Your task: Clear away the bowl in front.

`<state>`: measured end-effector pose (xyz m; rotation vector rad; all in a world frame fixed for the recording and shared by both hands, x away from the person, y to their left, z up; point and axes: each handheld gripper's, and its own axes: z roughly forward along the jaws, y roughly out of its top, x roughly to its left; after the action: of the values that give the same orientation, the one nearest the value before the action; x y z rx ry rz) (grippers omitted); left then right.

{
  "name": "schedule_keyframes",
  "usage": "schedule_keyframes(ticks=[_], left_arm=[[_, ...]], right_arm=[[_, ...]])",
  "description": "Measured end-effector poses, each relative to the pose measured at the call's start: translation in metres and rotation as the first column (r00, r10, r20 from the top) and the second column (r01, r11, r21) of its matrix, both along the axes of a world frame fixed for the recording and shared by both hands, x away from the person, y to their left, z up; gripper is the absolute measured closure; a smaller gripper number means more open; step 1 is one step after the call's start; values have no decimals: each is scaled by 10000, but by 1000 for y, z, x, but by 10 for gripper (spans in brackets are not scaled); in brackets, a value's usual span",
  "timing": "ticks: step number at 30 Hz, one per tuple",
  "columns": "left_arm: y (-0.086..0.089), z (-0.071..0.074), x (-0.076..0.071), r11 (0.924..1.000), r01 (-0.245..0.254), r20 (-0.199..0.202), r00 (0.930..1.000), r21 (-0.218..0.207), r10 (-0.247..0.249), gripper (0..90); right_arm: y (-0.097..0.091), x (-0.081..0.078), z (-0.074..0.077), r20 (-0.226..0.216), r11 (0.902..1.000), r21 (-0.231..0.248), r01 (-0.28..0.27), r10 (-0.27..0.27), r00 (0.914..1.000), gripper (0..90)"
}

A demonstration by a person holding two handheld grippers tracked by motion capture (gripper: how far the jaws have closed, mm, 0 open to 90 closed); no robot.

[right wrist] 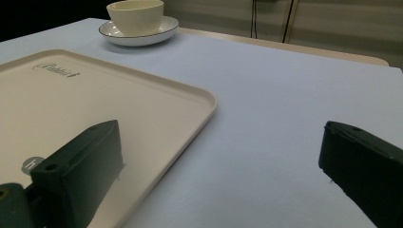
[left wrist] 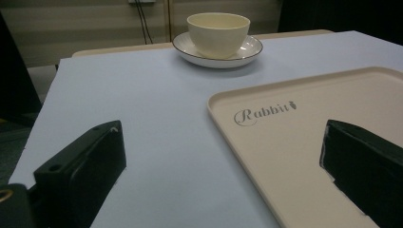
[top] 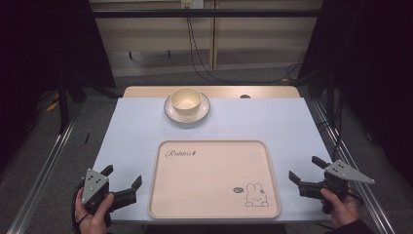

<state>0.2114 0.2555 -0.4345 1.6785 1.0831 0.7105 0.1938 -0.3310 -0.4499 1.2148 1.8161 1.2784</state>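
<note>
Left gripper: jaws spread wide, holding nothing. Right gripper: same, wide and empty. Cream tray lies on the desk between both jaws; bowl on saucer well beyond them.

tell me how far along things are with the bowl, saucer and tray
Nothing looks done yet: the bowl sits on its saucer at the far side of the table, and the tray lies bare. Nothing is in hand: the left gripper and right gripper are open beside the tray. Any moving of the bowl or saucer is left.
</note>
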Motion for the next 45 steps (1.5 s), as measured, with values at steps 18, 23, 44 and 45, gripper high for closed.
schedule_keyframes(ticks=[18, 23, 44, 45], left_arm=[[-11, 8, 15, 9980, 621, -34, 9981, -106, -621, 13], [-19, 15, 20, 9974, 716, 108, 9974, -104, -715, 21], [-64, 37, 51, 9773, 2091, 521, 9762, 342, -2107, 29], [-66, 38, 52, 9783, 2052, 442, 9775, 289, -2064, 29]], right_arm=[[-1, 0, 0, -37, 9999, 118, 10, -10, 10000, 3], [-1, -1, 0, 27, 10000, 70, -46, 46, 10000, 4], [2, -2, -3, 199, 9956, -418, -836, 845, 9962, 5], [2, -1, -4, 216, 9954, -473, -827, 838, 9962, 6]])
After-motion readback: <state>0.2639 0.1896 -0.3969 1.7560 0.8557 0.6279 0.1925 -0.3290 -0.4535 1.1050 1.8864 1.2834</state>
